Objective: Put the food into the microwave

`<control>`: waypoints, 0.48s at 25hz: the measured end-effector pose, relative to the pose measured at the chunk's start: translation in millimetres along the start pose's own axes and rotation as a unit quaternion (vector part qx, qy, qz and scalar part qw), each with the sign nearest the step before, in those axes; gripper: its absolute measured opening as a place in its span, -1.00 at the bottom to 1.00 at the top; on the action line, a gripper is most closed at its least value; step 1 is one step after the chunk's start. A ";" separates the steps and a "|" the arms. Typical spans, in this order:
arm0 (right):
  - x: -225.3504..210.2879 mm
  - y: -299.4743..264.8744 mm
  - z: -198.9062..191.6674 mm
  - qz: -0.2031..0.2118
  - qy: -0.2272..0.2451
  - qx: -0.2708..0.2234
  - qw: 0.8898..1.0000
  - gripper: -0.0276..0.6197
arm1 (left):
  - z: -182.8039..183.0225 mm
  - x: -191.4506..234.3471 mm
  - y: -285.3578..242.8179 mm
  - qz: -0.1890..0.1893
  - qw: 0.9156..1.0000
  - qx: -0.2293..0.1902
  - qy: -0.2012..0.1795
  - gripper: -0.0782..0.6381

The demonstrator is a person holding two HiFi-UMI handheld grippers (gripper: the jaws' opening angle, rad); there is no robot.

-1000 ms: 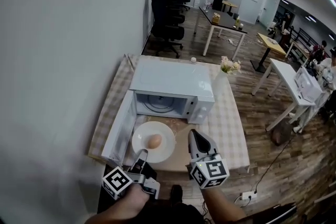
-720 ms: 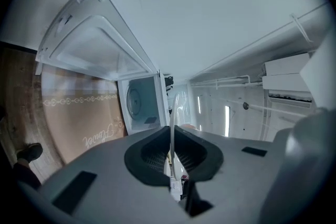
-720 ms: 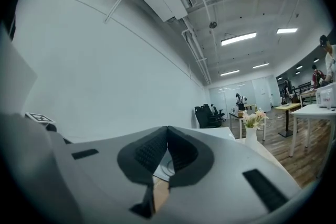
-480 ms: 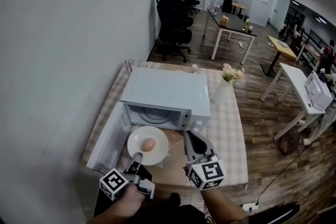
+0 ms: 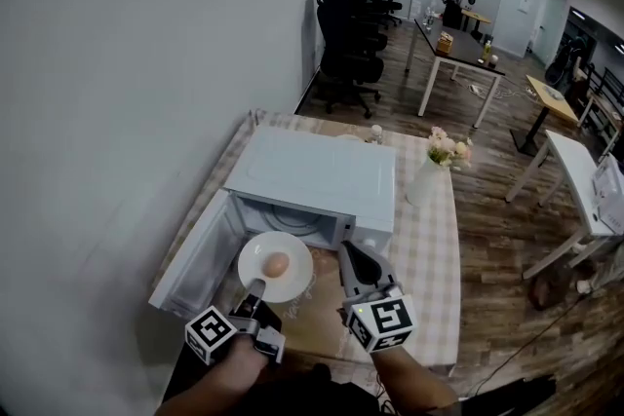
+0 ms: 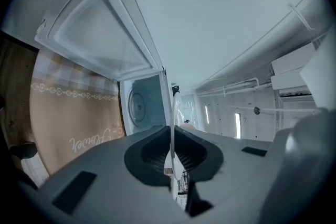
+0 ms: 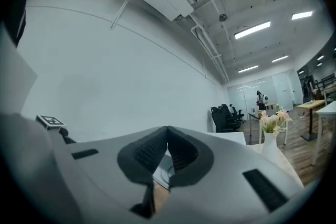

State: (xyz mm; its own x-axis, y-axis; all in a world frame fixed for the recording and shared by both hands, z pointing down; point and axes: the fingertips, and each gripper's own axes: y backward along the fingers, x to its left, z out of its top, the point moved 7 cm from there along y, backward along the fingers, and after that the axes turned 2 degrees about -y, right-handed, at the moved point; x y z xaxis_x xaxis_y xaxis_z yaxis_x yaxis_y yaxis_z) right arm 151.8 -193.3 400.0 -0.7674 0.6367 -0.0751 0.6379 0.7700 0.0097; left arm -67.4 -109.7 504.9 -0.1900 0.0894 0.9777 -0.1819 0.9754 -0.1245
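Note:
A white plate [image 5: 255, 258] carrying a round brown piece of food [image 5: 277, 264] hangs level just in front of the white microwave's [image 5: 312, 180] open cavity. My left gripper [image 5: 256, 288] is shut on the plate's near rim. In the left gripper view the plate [image 6: 172, 113] shows edge-on, pinched between the pads, with the cavity and its turntable [image 6: 137, 107] behind. The microwave door [image 5: 190, 258] swings out to the left. My right gripper [image 5: 349, 254] floats just right of the plate; its jaws are shut with nothing in them, and the tips of my right gripper [image 7: 167, 129] meet.
The microwave stands on a table with a checked cloth [image 5: 429, 248]. A white vase of flowers [image 5: 429, 178] is right of the microwave and a small bottle [image 5: 374, 133] behind it. A bare wall runs along the left. Office chairs and desks fill the far room.
Both grippers have moved forward toward the microwave. The plate with the food has travelled with the left gripper and now sits closer to the open cavity.

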 end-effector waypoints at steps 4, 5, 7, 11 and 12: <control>-5.9 0.6 -0.9 0.039 -0.009 -0.005 0.999 -0.89 | -0.3 0.9 -6.1 0.007 1.000 -0.015 -0.015 -0.71; -8.5 0.1 -0.3 0.040 -0.005 -0.006 0.999 -0.89 | 0.5 1.1 -9.3 0.008 1.000 -0.018 -0.017 -0.71; -16.5 -2.3 -2.0 0.036 -0.008 -0.003 0.999 -0.89 | 0.9 3.9 -17.4 0.019 0.999 -0.020 -0.018 -0.71; -26.2 -7.8 -4.4 0.025 -0.013 0.012 1.000 -0.89 | 5.1 17.7 -33.1 0.042 0.999 -0.018 -0.021 -0.71; -27.5 -10.4 -2.4 0.020 -0.010 0.022 0.999 -0.89 | 7.6 21.1 -38.0 0.046 0.999 -0.018 -0.020 -0.71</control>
State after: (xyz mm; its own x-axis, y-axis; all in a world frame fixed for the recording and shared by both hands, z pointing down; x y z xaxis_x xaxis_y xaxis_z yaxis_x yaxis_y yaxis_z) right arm 166.1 -218.8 404.4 -0.7395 0.6664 -0.0956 0.6713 0.7405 -0.0313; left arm -71.8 -146.4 528.9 -0.2436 0.1708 0.9547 -0.1281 0.9701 -0.2062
